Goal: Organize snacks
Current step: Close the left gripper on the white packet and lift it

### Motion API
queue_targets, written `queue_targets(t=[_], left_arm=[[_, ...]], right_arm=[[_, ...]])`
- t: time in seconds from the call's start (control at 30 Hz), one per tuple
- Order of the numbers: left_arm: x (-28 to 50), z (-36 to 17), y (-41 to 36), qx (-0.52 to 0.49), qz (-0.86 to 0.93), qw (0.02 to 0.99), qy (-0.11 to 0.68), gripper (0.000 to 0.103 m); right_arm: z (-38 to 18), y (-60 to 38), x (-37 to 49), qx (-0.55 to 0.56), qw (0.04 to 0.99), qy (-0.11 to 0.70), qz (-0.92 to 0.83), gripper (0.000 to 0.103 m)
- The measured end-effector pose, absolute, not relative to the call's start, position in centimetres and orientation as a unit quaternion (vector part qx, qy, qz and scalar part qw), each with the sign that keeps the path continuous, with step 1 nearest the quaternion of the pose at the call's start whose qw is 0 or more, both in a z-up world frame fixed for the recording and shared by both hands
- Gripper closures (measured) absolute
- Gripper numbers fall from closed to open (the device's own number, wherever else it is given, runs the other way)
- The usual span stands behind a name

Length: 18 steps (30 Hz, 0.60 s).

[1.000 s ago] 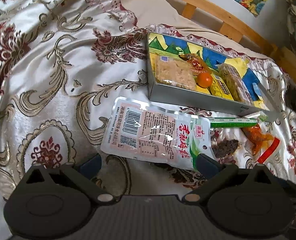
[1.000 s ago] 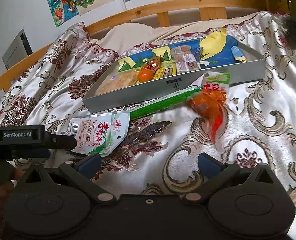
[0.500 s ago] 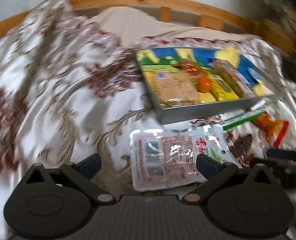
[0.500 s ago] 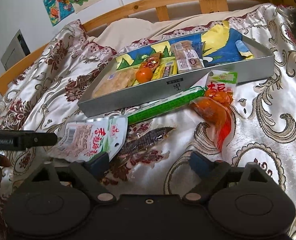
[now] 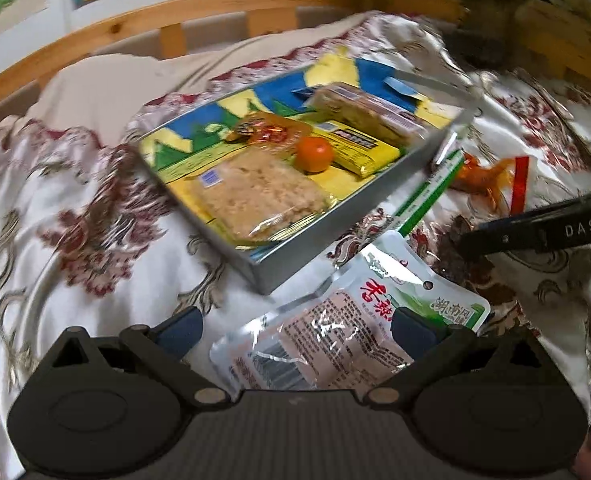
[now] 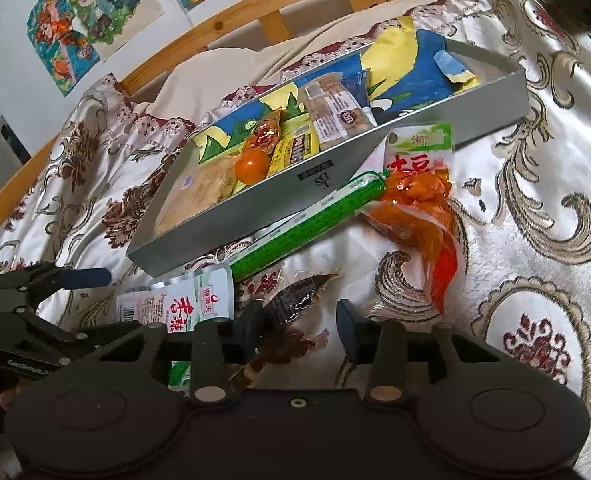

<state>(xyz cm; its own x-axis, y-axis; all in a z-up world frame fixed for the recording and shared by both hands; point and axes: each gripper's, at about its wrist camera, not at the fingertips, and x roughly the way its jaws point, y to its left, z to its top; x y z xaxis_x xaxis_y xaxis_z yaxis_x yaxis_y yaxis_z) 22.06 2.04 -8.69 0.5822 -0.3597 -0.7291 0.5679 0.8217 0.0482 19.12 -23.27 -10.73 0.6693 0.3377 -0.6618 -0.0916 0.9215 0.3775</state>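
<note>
- While lying flat on the patterned bedspread (image 6: 535,208), white snack pouch (image 5: 347,328) ran its long axis from the left gripper (image 5: 295,330) up toward the grey tray (image 6: 335,176).
- Left jaws spread wide, astride the pouch, pressing nothing.
- Right gripper (image 6: 299,330) just narrowed, part open over a dark packet (image 6: 299,300), not clamped.
- Green stick (image 6: 311,224) and orange packet (image 6: 415,204) against the tray's near wall.

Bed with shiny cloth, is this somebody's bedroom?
Most likely a bedroom. A wooden bed frame curves behind a shiny flowered bedspread, and drawings are stuck on the wall. A tray of snacks sits on the bedspread.
</note>
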Motion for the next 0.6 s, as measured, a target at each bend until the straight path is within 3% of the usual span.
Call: queue_targets(t=[0.13,0.6], left_arm=[[23.0,-8.5,2.1,0.148,-0.303,0.861,0.382,0.000],[19.3,-7.8,0.1,0.231,-0.396,0.804,0.379,0.000]], right_arm=[[-10.6,-22.9,19.1,0.147,0.900,0.391,0.127,0.070],[-10.7,-22.7,19.0,0.141,0.900,0.393,0.128,0.069]])
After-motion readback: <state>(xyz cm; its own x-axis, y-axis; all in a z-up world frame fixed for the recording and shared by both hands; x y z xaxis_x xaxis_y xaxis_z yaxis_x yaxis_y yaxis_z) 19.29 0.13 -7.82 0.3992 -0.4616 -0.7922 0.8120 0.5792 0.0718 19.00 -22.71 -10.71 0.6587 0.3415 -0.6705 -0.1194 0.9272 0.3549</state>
